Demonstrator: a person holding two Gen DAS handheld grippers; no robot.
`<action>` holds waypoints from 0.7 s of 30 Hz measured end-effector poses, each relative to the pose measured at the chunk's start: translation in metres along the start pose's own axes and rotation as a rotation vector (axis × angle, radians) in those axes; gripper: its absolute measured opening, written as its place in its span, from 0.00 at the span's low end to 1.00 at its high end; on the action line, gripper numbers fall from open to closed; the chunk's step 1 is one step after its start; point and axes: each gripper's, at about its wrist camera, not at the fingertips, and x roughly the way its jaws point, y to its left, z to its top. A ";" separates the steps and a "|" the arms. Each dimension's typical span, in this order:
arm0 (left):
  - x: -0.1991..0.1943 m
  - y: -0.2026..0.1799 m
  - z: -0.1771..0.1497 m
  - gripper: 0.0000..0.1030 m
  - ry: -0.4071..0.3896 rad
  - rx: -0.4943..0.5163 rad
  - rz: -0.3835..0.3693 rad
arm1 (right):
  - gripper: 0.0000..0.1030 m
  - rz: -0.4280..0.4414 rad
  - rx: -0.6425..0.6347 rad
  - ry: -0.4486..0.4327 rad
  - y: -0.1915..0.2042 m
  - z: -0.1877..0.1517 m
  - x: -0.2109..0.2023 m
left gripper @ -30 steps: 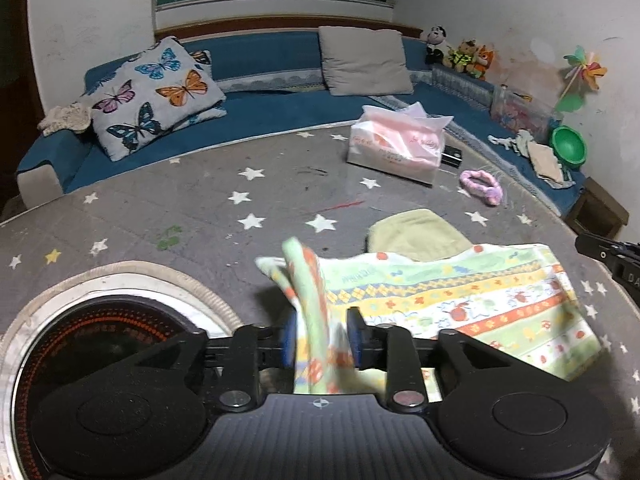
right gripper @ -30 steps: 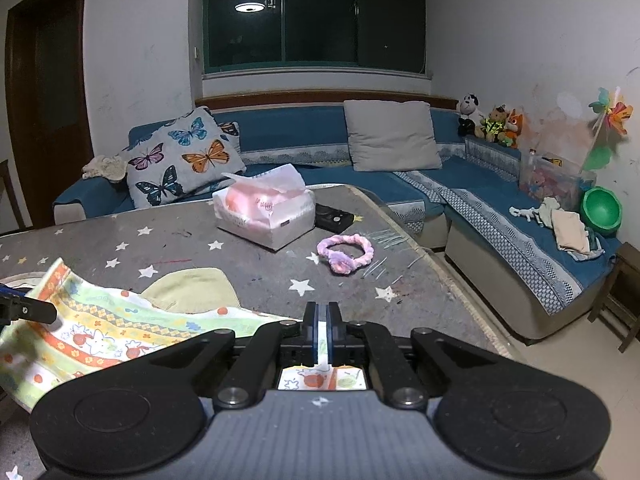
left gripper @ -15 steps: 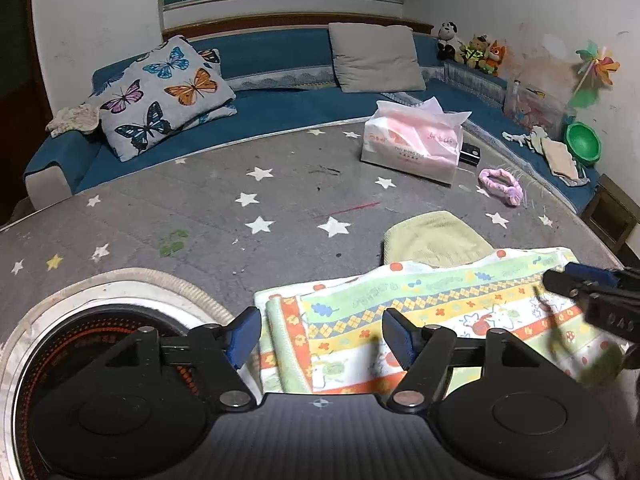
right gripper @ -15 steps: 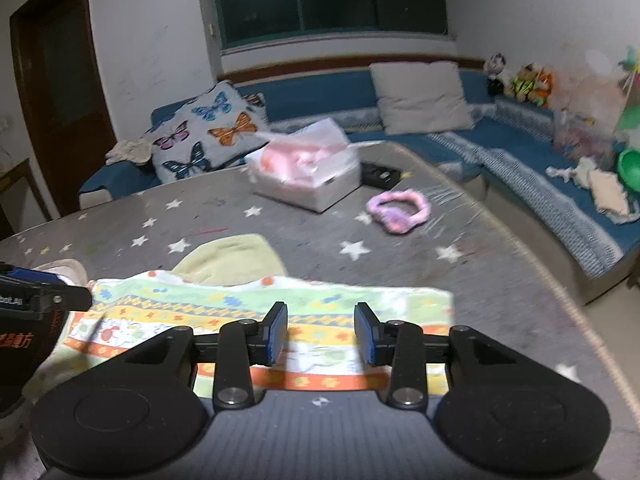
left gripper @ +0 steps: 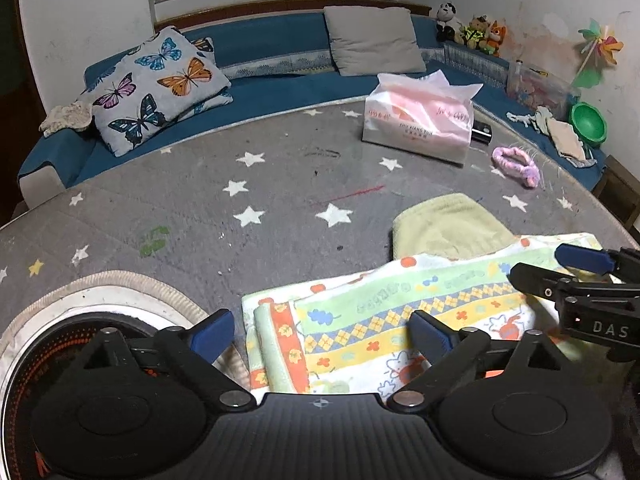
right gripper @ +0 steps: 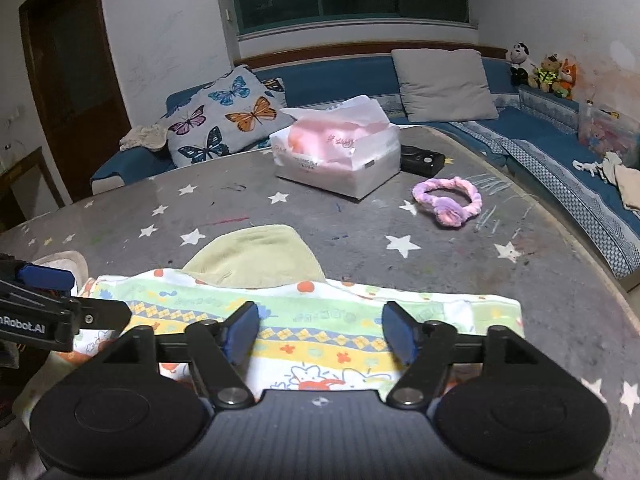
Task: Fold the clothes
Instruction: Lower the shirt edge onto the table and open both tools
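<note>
Dim rm, ceiling lamp glare, fisheye-warped edges.

Both cams ride on the handheld grippers, looking forward along the fingers and tilted down at the table, pretty close above it. Left wrist view sits at the table's left end, near the round burner, facing the sofa and window wall. Right wrist view sits further right, so it catches the table's right edge and the door. They overlap a lot: same cloth, tissue box, butterfly pillow. Each one also sees the other gripper poking in: right gripper at the left view's right side, left gripper at the right view's left side.
</note>
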 end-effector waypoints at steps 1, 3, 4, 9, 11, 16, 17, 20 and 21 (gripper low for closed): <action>0.000 0.000 -0.001 0.96 0.001 0.001 0.000 | 0.73 -0.001 -0.003 0.001 0.001 -0.001 -0.002; -0.002 0.000 -0.003 0.98 -0.002 0.006 0.001 | 0.82 -0.003 -0.008 0.003 0.002 -0.002 -0.005; -0.003 0.000 -0.004 0.98 -0.004 0.007 0.001 | 0.82 -0.002 -0.011 0.003 0.003 -0.003 -0.007; -0.013 -0.001 -0.010 1.00 -0.014 0.016 -0.006 | 0.89 -0.005 -0.019 0.003 0.007 -0.011 -0.018; -0.018 -0.003 -0.013 1.00 -0.018 0.022 -0.010 | 0.93 -0.006 -0.015 0.004 0.007 -0.016 -0.023; -0.028 -0.004 -0.023 1.00 -0.023 0.031 -0.017 | 1.00 0.009 -0.013 0.013 0.011 -0.028 -0.036; -0.030 -0.004 -0.026 1.00 -0.025 0.032 -0.017 | 1.00 0.009 -0.017 0.014 0.012 -0.031 -0.038; -0.035 -0.002 -0.033 1.00 -0.029 0.031 -0.020 | 1.00 0.006 -0.031 0.015 0.017 -0.039 -0.045; -0.037 -0.002 -0.036 1.00 -0.030 0.031 -0.021 | 1.00 0.005 -0.036 0.015 0.018 -0.042 -0.048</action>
